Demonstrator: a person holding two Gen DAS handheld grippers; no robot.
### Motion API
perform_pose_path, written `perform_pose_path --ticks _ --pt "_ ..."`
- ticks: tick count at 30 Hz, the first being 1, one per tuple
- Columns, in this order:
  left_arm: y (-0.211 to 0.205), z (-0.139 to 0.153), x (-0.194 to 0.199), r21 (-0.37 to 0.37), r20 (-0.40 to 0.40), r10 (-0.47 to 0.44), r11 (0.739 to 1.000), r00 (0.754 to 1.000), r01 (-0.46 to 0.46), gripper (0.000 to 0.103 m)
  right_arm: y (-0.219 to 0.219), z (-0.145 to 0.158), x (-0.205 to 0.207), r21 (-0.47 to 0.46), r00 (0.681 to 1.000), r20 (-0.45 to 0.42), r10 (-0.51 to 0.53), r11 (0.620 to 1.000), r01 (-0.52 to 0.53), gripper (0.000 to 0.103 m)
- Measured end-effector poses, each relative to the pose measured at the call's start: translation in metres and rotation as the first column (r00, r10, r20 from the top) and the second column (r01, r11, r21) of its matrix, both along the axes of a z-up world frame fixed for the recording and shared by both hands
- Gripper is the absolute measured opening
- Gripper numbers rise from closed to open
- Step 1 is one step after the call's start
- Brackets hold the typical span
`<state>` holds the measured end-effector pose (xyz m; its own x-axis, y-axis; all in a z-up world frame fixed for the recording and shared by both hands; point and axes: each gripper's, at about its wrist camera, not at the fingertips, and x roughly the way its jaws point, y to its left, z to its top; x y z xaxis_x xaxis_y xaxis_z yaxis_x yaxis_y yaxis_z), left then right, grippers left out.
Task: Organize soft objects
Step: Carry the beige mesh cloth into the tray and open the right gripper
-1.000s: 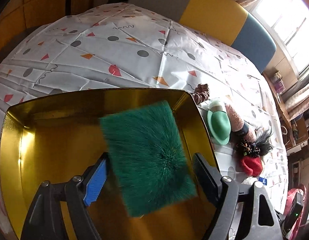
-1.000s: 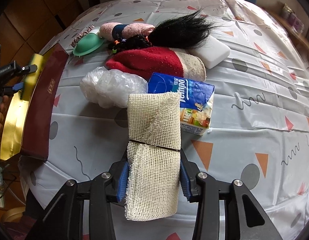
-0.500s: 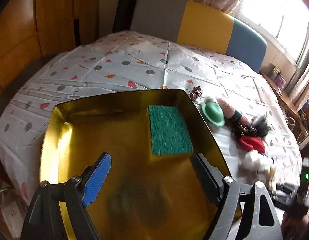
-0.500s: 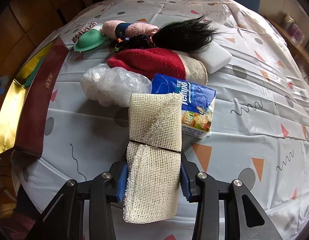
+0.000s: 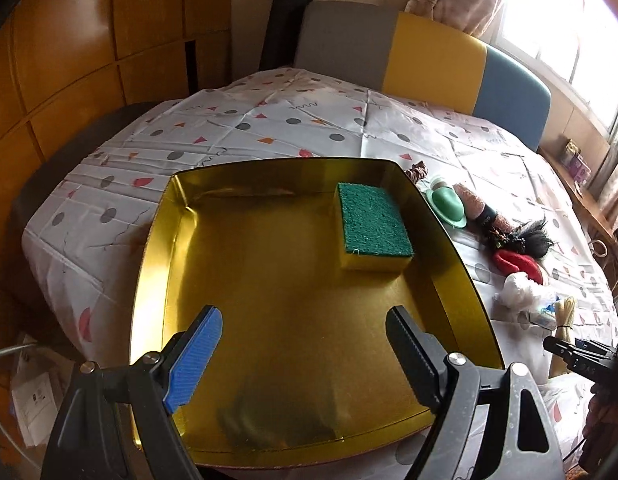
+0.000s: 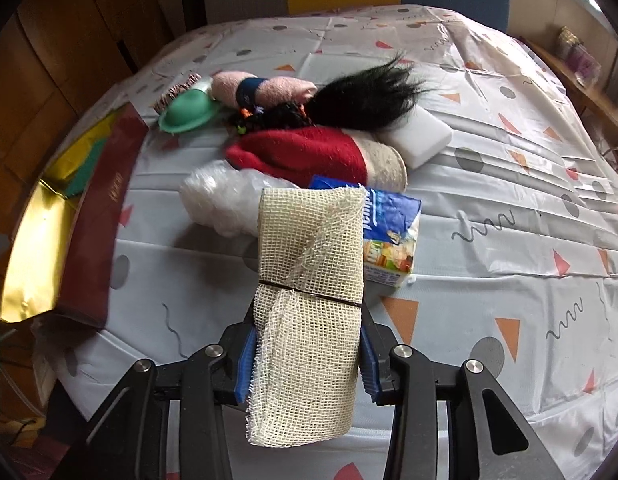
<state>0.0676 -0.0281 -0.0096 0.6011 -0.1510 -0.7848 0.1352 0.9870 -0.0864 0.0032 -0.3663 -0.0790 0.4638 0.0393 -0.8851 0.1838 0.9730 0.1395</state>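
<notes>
- Soft objects are being sorted into a gold tray (image 5: 157, 264), and one of them, a green sponge (image 5: 373, 224), now lies flat in the tray's far right corner, close against the right wall.
- A second ago that sponge was seen between the fingers of the left gripper (image 5: 305, 344); it has since been let go, and the gripper has been drawn back and up from it.
- The left gripper's fingers are spread wide with nothing between them, above the bare near part of the tray floor.
- A folded mesh cloth (image 6: 309, 312), bound across the middle by a dark band, is pinched between the fingers of the right gripper (image 6: 307, 364); the grip has hardly altered in the last second.
- The cloth is held above the tablecloth (image 6: 489, 160), in front of the remaining pile: a plastic bag (image 6: 221, 200), a tissue pack (image 6: 393, 232), a red sock (image 6: 301, 152), a black hair tuft (image 6: 365, 92), a white block (image 6: 421, 136), a pink roll (image 6: 265, 88) and a green cap (image 6: 189, 114).
- The tray is seen at the left edge of the right view, well apart from the cloth.
- One item can thus be judged as placed; the cloth is probably the next to be carried over, and most of the pile is left.
</notes>
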Motion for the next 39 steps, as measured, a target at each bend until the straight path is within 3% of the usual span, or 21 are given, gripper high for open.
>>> perform_pose_path --ticks 17,30,39 --pt "0.006 0.005 -0.012 -0.002 0.024 0.001 1.0 1.0 0.0 0.085 0.029 0.027 -0.007 -0.007 0.992 0.109 0.057 0.998 -0.057 0.042" --pt "0.01 0.006 -0.015 -0.002 0.026 0.004 1.0 1.0 -0.004 0.085 0.124 0.07 0.014 0.01 0.946 0.193 0.262 0.963 -0.269 0.042" --pt "0.016 0.004 -0.014 -0.008 0.024 0.02 1.0 1.0 -0.02 0.085 0.182 0.073 0.036 0.003 0.909 0.184 0.374 0.924 -0.381 0.042"
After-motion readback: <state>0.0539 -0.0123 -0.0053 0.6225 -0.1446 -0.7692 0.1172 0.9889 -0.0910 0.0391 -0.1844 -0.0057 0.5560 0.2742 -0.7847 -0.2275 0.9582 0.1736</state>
